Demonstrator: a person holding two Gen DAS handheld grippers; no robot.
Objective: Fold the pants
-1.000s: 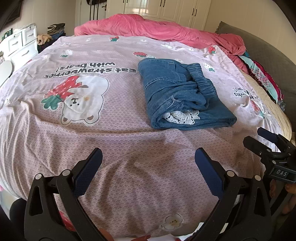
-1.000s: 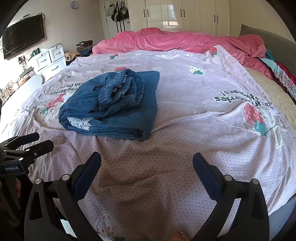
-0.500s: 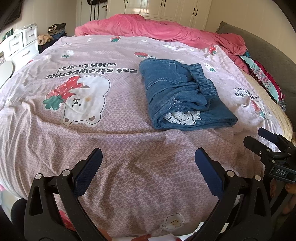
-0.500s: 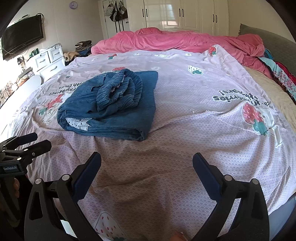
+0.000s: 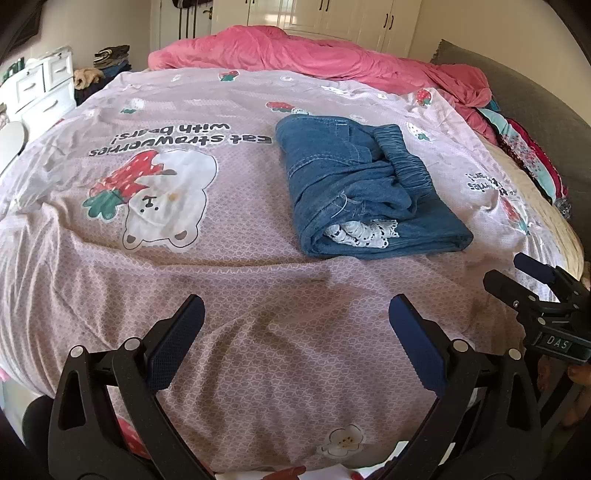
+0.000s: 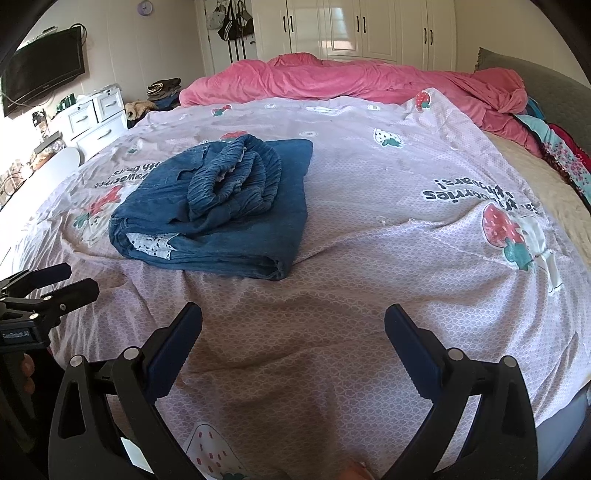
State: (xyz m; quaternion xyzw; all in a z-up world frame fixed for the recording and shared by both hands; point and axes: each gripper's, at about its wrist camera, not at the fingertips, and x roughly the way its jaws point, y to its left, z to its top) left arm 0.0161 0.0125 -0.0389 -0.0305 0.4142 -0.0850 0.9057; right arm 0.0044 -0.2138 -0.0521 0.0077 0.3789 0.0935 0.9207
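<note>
Two tongs hang over the near edge of the bed, both spread wide with nothing between their blue pads: the left tongs [image 5: 295,332] fill the bottom of the left wrist view, and the right tongs [image 6: 293,336] fill the bottom of the right wrist view. Each also shows at the edge of the other's camera, the right tongs [image 5: 517,275] low at the right side of the left view and the left tongs [image 6: 62,282] low at the left side of the right view, likewise open and holding nothing. The pants [image 5: 365,192], blue denim, lie folded into a thick bundle on the sheet [image 5: 240,280], well apart from both tongs and farther up the bed. In the right wrist view the pants [image 6: 218,206] sit left of centre, with the gathered elastic waistband [image 6: 236,177] bunched on top of the stack. A bit of white lace trim [image 5: 364,232] pokes out of the fold on the near side. The sheet is pale pink, printed with a bear and strawberry picture [image 5: 155,199] and upside-down lettering just left of the pants. A rumpled pink quilt [image 5: 314,55] lies across the far end of the bed. A white chest of drawers [image 6: 92,114] stands against the wall at the left, and white wardrobe doors [image 6: 362,29] close the back of the room.
</note>
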